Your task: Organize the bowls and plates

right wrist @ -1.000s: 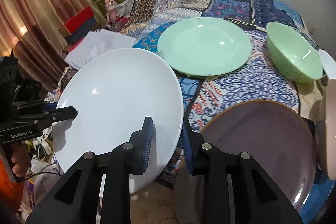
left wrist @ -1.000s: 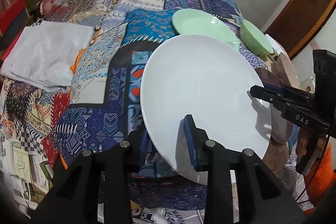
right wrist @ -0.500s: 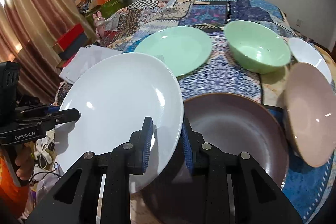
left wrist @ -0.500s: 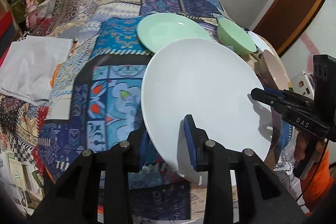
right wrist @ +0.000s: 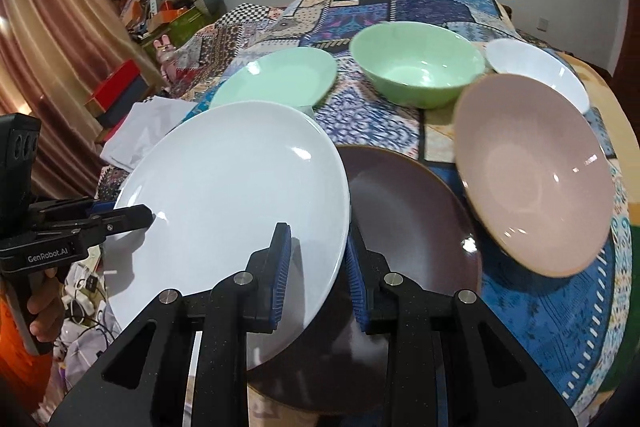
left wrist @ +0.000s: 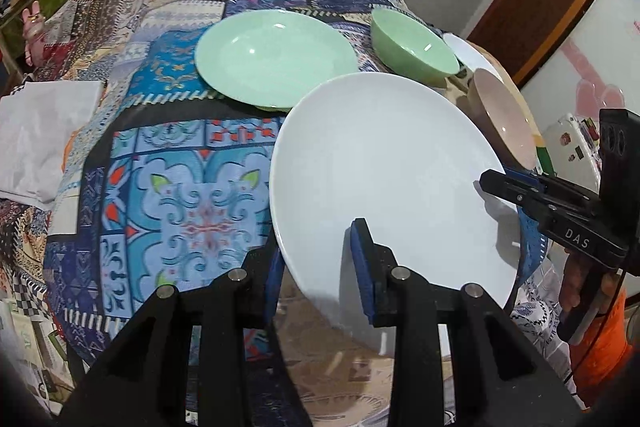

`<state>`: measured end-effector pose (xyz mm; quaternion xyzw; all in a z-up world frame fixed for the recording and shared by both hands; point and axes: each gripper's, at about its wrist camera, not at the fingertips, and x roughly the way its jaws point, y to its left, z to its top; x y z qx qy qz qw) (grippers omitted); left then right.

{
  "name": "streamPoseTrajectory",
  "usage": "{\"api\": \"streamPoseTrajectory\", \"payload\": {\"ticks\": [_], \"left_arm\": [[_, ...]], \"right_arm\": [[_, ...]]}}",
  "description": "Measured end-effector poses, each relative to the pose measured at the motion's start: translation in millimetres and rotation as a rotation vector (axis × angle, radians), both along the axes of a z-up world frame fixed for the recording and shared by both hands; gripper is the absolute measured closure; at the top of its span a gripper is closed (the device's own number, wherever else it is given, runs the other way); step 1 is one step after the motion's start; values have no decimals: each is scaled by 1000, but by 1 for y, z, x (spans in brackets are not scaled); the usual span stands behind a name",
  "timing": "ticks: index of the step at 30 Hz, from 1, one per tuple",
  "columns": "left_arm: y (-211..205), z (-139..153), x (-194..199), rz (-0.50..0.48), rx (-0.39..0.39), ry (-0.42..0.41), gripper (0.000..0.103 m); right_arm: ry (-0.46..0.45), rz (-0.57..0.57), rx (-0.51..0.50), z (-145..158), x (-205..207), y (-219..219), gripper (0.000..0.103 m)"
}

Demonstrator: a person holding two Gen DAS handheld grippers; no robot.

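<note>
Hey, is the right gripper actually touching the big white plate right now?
Touching. In the right wrist view the right gripper has the white plate's rim clamped between its blue pads; the left wrist view shows it pinching the plate's far edge.

A white plate (right wrist: 232,195), mint-green bowl (right wrist: 416,63), dark brown plate (right wrist: 408,219) and blue patchwork-patterned cloth (left wrist: 180,187) are seen.
</note>
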<state>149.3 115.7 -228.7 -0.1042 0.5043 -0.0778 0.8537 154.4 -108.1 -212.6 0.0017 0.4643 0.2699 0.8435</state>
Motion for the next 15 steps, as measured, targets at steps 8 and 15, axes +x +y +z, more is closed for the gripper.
{"api": "streamPoseTrajectory", "payload": {"ticks": [8,15], "left_arm": [[-23,-10,9,-38,7,36,71],[-40,-18,16,-76,16,56,71]], "right_arm": [[31,-37,11,-11,-2,-25,77],[48,-64,5,-17,0,-42,77]]}}
